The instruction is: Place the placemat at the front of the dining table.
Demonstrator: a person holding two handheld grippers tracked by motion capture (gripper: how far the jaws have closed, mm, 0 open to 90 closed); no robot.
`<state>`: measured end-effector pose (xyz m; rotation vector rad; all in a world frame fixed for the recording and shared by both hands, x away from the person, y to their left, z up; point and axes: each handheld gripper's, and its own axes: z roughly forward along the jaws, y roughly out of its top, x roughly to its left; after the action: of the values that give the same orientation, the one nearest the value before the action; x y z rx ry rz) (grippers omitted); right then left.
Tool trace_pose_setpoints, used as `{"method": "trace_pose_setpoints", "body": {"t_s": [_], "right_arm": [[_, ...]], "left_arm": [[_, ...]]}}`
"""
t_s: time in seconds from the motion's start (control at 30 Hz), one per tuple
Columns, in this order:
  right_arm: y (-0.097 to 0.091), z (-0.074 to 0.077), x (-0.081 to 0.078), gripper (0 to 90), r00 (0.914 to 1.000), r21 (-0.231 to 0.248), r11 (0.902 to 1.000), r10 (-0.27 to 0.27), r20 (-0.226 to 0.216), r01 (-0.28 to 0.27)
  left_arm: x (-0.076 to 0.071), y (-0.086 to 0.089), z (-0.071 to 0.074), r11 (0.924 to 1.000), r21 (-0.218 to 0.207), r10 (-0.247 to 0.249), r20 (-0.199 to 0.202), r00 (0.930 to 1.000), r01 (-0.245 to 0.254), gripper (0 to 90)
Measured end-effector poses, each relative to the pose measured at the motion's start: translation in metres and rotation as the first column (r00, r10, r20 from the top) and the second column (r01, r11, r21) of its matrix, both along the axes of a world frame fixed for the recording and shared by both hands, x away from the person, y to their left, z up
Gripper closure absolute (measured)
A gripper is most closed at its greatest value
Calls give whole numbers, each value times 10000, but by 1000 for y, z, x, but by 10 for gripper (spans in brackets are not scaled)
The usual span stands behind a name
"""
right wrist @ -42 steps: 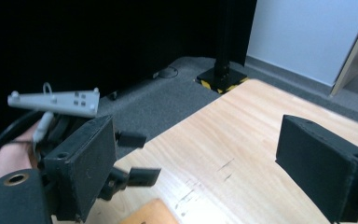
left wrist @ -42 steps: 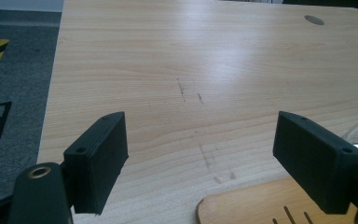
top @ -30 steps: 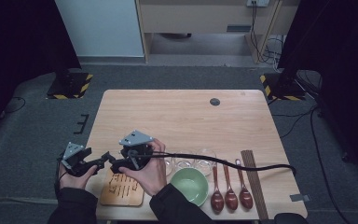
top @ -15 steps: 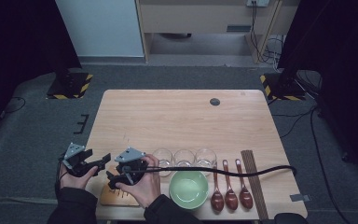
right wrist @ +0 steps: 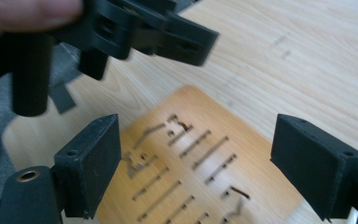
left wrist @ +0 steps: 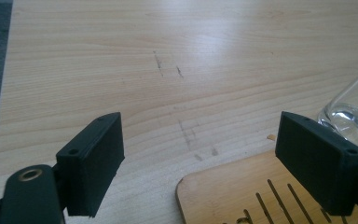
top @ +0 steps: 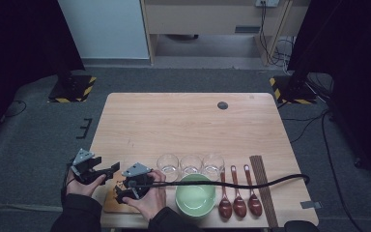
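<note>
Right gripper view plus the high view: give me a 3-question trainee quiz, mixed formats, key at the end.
1. True or false: the right tongs are clamped on the slotted wooden board.
2. Multiple choice: how many clear glasses stand in the row beside the green bowl? A) two B) three C) five
3. Fill in: to the right of the bowl lie three dark wooden ____, then a bundle of chopsticks.

Key:
1. False. The jaws stand wide open above the board, nothing between the pads.
2. B
3. spoons
</note>
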<state>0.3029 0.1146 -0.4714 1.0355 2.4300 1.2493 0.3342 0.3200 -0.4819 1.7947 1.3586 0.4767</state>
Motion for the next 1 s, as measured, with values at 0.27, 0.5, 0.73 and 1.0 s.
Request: {"method": "trace_pose_setpoints", "body": {"t_s": [0.27,0.5,0.73,1.0], "right_arm": [[-3,-17,-2,147,9998,-309,9994,-143,-139,139],[-2,-29,-4,142,9993,-775,9967,-271,-243,251],[-2,-37,-5,145,9976,-1113,9929,-482,-505,423],[-1,-42,-6,144,9953,-1237,9906,-675,-689,587]], "left_arm": [[1,-12,-8,9981,326,-505,-630,9967,526,135],[3,-23,-19,9930,559,-961,-1301,9868,1041,117],[5,-28,-26,9880,847,-1118,-1813,9770,1288,108],[8,-33,-32,9835,1072,-1202,-2160,9690,1459,96]]}}
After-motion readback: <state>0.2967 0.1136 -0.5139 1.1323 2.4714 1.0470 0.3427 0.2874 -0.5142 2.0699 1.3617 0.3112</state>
